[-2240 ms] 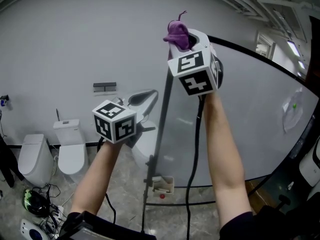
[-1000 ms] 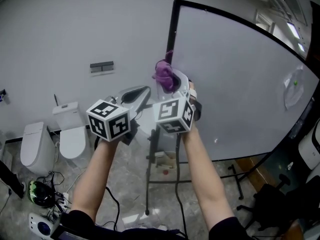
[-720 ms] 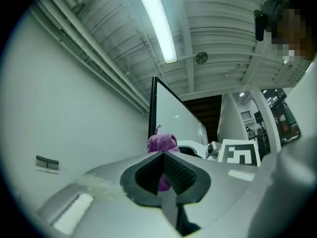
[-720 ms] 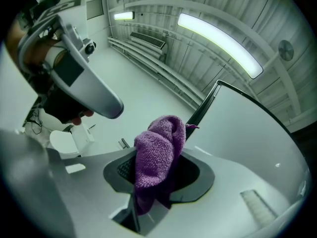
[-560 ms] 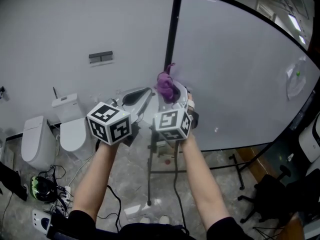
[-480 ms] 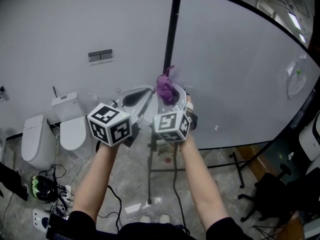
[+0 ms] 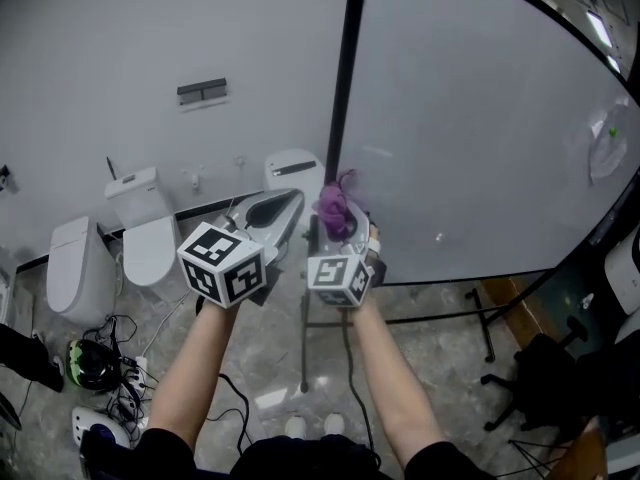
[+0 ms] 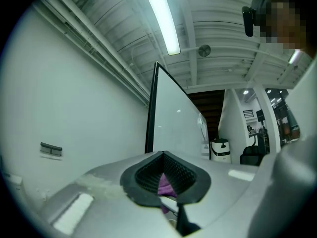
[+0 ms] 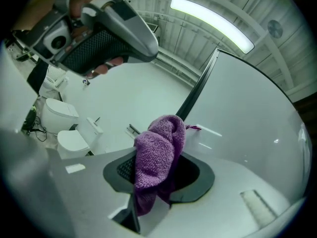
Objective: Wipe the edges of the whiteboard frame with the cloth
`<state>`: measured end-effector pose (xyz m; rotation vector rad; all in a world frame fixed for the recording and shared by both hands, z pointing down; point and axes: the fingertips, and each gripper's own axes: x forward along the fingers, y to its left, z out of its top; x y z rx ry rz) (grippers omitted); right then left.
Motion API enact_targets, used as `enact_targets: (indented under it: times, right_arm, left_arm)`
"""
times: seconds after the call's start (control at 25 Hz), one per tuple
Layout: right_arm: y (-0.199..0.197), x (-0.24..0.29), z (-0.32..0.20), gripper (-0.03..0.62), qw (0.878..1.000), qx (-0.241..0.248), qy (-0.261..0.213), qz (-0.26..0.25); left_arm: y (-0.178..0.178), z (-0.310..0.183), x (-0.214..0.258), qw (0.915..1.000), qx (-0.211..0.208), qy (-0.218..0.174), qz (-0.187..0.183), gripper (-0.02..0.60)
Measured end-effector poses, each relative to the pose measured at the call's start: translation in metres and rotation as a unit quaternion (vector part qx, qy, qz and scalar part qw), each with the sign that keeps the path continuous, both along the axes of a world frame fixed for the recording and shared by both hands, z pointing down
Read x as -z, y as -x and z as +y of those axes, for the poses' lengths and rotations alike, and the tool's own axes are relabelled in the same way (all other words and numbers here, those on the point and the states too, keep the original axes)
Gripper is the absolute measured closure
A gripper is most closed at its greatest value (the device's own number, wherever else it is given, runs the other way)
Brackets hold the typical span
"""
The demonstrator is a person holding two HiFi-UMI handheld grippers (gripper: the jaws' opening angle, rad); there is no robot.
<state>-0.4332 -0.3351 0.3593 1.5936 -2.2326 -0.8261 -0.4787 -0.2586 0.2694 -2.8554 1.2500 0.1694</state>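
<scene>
Nearest me, my right gripper (image 9: 158,176) is clamped on the purple cloth (image 9: 157,150), which bunches up out of its jaws. My left gripper (image 8: 165,171) just beside it has its jaws drawn together on nothing. Beyond, the cloth looks pressed low on the black left upright of the whiteboard frame (image 7: 345,88). I judge I'm mid-wipe there, and next I need steady pressure down to the bottom corner

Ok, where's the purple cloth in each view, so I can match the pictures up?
Head view: cloth at centre, in the right gripper, beside the frame edge.
Left gripper view: a purple sliver low centre, seen past the left gripper.
Right gripper view: cloth lower centre, clamped between the jaws.
Shared landmark: the whiteboard's black frame edge.
</scene>
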Motion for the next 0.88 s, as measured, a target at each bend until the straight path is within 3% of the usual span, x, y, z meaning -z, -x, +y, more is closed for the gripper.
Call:
enact_targets:
  times: [0.44,0.68,0.88]
  right_arm:
    - [0.012,-0.087,0.003,0.445,0.997,-0.011,0.071,-0.005]
    - [0.012,-0.109,0.004,0.444,0.994,-0.005,0.105,-0.007]
    - [0.011,-0.100,0.008,0.444,0.995,0.000,0.095,-0.004]
  left_arm:
    - [-0.001,-0.002,-0.043,0.9994,-0.002,0.032,-0.010,0.580]
    - [-0.004,-0.003,-0.058,0.9989,-0.006,0.045,-0.012,0.580]
    - [-0.008,-0.005,-0.061,0.9988,-0.010,0.045,-0.015,0.580]
